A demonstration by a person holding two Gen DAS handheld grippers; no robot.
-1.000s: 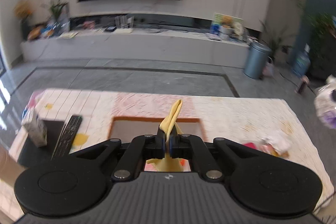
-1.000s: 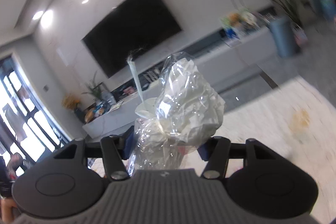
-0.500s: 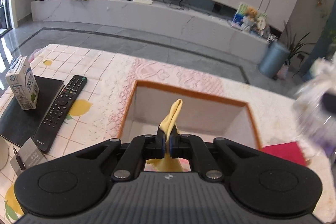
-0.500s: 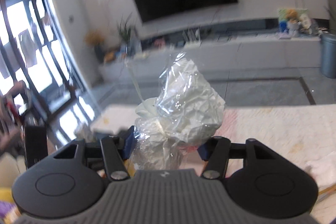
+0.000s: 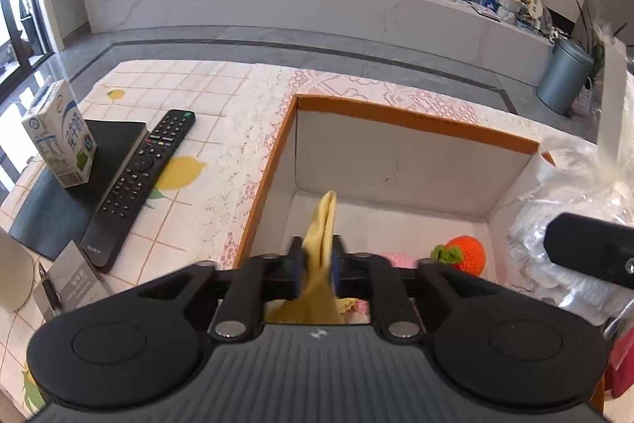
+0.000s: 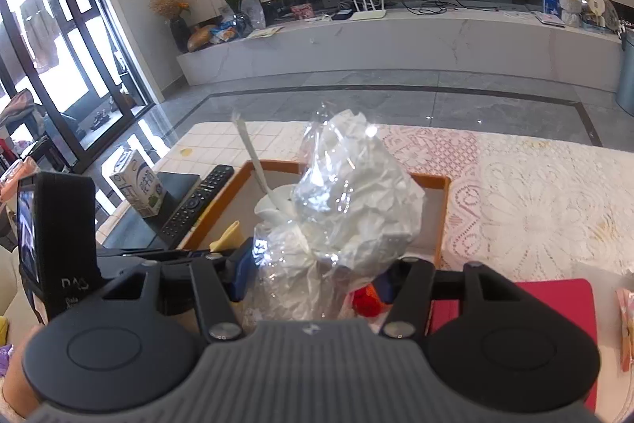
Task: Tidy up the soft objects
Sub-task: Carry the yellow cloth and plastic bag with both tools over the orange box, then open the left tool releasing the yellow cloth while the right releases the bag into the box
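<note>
The left gripper hangs over the open cardboard box on the tabletop, its jaws opening around a yellow cloth that stands between the pads and trails down into the box. On the box floor lie a crocheted orange fruit and something pink, partly hidden. The right gripper is clenched on a crinkled clear-wrapped white bundle, held above the same box. Left of the box lie a black remote, a milk carton and a dark notebook; a red folder lies to its right.
</note>
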